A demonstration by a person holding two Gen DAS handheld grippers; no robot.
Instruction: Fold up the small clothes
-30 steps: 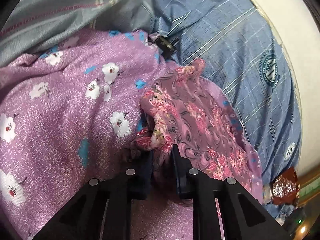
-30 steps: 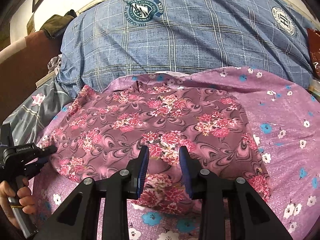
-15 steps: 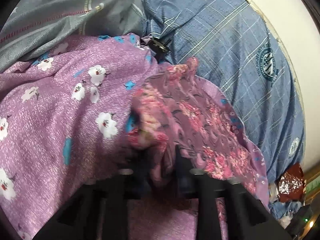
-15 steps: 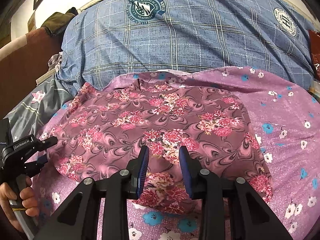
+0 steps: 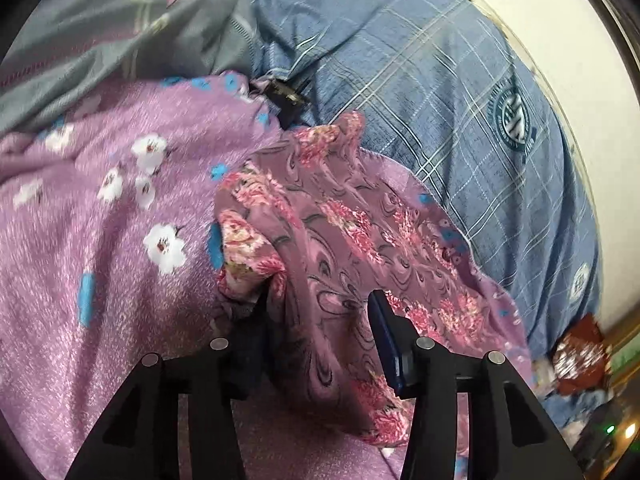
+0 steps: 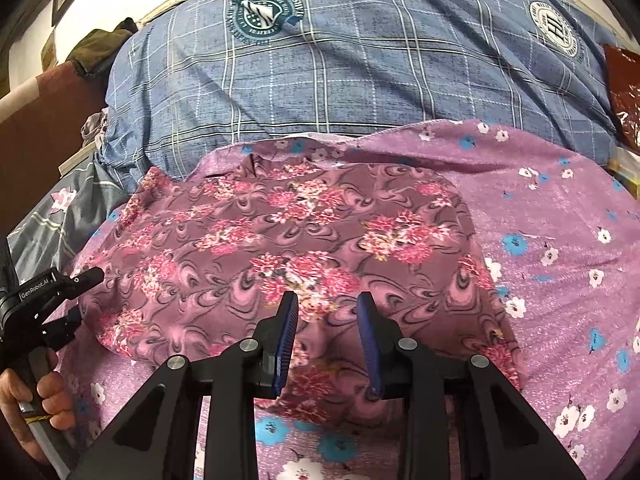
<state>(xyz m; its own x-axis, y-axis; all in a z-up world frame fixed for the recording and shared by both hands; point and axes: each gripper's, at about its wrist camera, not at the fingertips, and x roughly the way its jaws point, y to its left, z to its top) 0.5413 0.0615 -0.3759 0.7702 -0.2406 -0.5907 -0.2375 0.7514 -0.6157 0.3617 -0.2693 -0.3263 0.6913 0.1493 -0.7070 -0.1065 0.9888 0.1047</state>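
Small floral garment (image 6: 288,240): thin, soft mauve fabric w/ pink flower clusters and dark swirl print, lying mostly flat and roughly rectangular on purple sheet (image 6: 560,220), left edge bunched into a loose fold. In left wrist view, same garment (image 5: 344,232) draped and rumpled, near edge hanging between the fingers.

Left gripper (image 5: 320,320): black plastic arms, blue ribbed pad on one finger; jaws just been opening, cloth still lying between them, pads no longer pinching it – released. Also seen from right wrist view (image 6: 60,292) at garment's left edge, hand (image 6: 32,404) wrapped round its handle.

Right gripper (image 6: 326,320): blue ridged pads part-spread, a raised hump of the garment's near edge between them; whether pads actually press the cloth – can't tell.

Sheet: matte purple weave, white blossoms + blue dots, wrinkled. Behind: plump blue plaid pillow (image 6: 360,60), thin white grid lines, round teal crests. Far left: grey bedding (image 5: 100,32) w/ pink flower motif, creased. Shiny red-brown foil packet (image 5: 580,356) at right edge.
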